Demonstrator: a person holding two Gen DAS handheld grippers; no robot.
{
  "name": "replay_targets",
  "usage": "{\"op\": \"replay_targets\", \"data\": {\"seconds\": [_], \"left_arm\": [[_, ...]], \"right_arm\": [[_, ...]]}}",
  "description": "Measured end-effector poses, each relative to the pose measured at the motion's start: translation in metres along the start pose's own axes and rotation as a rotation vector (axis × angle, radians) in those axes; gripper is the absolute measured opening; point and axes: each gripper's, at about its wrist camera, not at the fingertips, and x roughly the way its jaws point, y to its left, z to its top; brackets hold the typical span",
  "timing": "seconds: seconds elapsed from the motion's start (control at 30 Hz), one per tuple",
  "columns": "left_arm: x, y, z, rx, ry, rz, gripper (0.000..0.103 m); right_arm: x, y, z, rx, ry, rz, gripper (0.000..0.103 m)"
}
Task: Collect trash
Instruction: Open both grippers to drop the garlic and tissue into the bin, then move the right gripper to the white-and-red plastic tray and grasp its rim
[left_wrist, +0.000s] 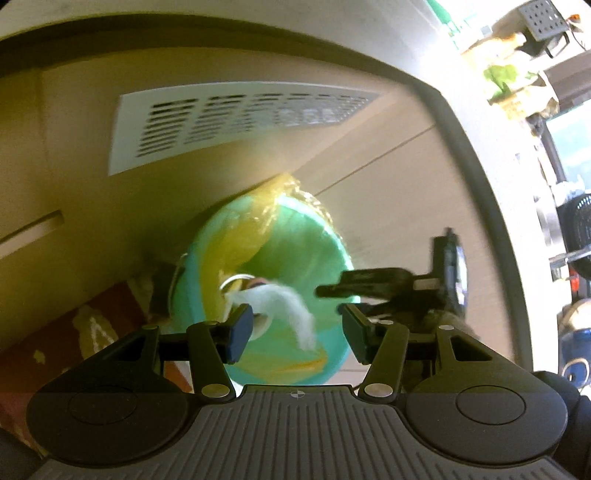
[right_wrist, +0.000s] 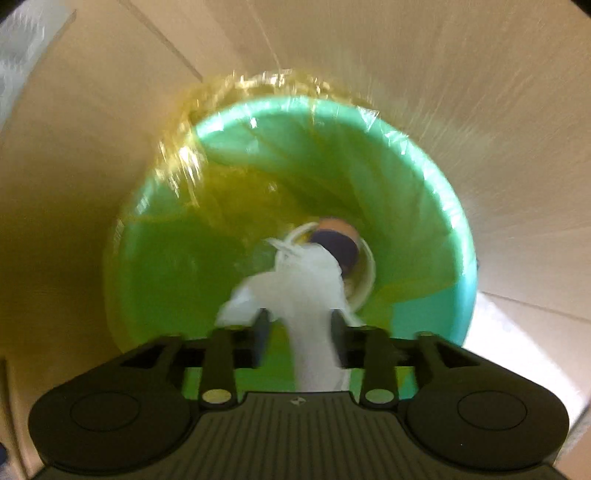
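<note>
A: Right wrist view looks nearly straight down into the green bin (right_wrist: 424, 206), the biggest thing here, lined with a yellowish bag (right_wrist: 192, 122). It stands on pale floor tiles (right_wrist: 480, 92).

B: And the trash?

A: A white crumpled tissue (right_wrist: 303, 280) hangs over the bin's mouth, between the fingers of the right gripper (right_wrist: 298, 334). Those fingers stand apart; the picture is blurred, but I see no pad pressing on it, so I'd say it is let go. Deeper in the bin lies a white cup (right_wrist: 364, 273) with something dark in it.

B: The other hand?

A: From its own camera, the left gripper (left_wrist: 295, 332) sits back from the bin, fingers spread wide, nothing in them. Beyond the bin there's a white floor vent (left_wrist: 229, 122).

B: How should the drop be done well?

A: My judgement: keep the right gripper centred over the bin's mouth, jaws apart until the tissue falls clear, since soft paper may cling to a pad. Mind the bag's loose edge.
</note>
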Motion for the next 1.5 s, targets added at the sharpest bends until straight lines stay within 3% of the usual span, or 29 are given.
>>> {"op": "replay_targets", "data": {"seconds": [0.13, 0.27, 0.4, 0.5, 0.63, 0.73, 0.87, 1.0, 1.07, 1.23, 1.33, 1.4, 1.47, 1.5], "left_arm": [[-0.008, -0.002, 0.001, 0.008, -0.011, 0.014, 0.059], [-0.030, -0.022, 0.005, 0.061, -0.054, 0.008, 0.059], [-0.070, -0.048, 0.018, 0.102, -0.137, -0.031, 0.059], [-0.109, -0.064, 0.039, 0.128, -0.244, -0.030, 0.059], [-0.159, -0.073, 0.070, 0.136, -0.417, 0.081, 0.059], [-0.182, -0.068, 0.093, 0.116, -0.487, 0.188, 0.059], [-0.193, -0.048, 0.113, 0.109, -0.520, 0.164, 0.059], [-0.191, -0.023, 0.133, 0.096, -0.517, 0.118, 0.059], [-0.191, -0.009, 0.140, 0.083, -0.529, 0.101, 0.059], [-0.192, 0.021, 0.146, 0.031, -0.519, 0.049, 0.059], [-0.193, 0.033, 0.149, 0.007, -0.518, 0.039, 0.059], [-0.194, 0.039, 0.153, -0.007, -0.525, 0.045, 0.059], [-0.193, 0.041, 0.156, -0.031, -0.524, 0.045, 0.059], [-0.191, 0.043, 0.159, -0.038, -0.520, 0.043, 0.059]], "right_arm": [[-0.033, -0.002, -0.001, 0.005, -0.064, 0.019, 0.055], [-0.086, 0.011, -0.009, -0.076, -0.174, 0.012, 0.055], [-0.169, 0.049, -0.033, -0.287, -0.353, 0.063, 0.055], [-0.232, 0.089, -0.044, -0.445, -0.512, 0.108, 0.055], [-0.297, 0.145, -0.034, -0.548, -0.675, 0.206, 0.058], [-0.325, 0.199, -0.007, -0.604, -0.718, 0.271, 0.061], [-0.334, 0.293, 0.043, -0.699, -0.735, 0.280, 0.061], [-0.313, 0.392, 0.113, -0.698, -0.678, 0.213, 0.061], [-0.293, 0.434, 0.148, -0.706, -0.677, 0.113, 0.061], [-0.235, 0.502, 0.199, -0.842, -0.711, -0.202, 0.061], [-0.211, 0.520, 0.220, -0.859, -0.678, -0.285, 0.061], [-0.202, 0.527, 0.239, -0.830, -0.634, -0.280, 0.058], [-0.202, 0.526, 0.254, -0.791, -0.573, -0.219, 0.033], [-0.206, 0.524, 0.256, -0.776, -0.530, -0.183, 0.013]]}}
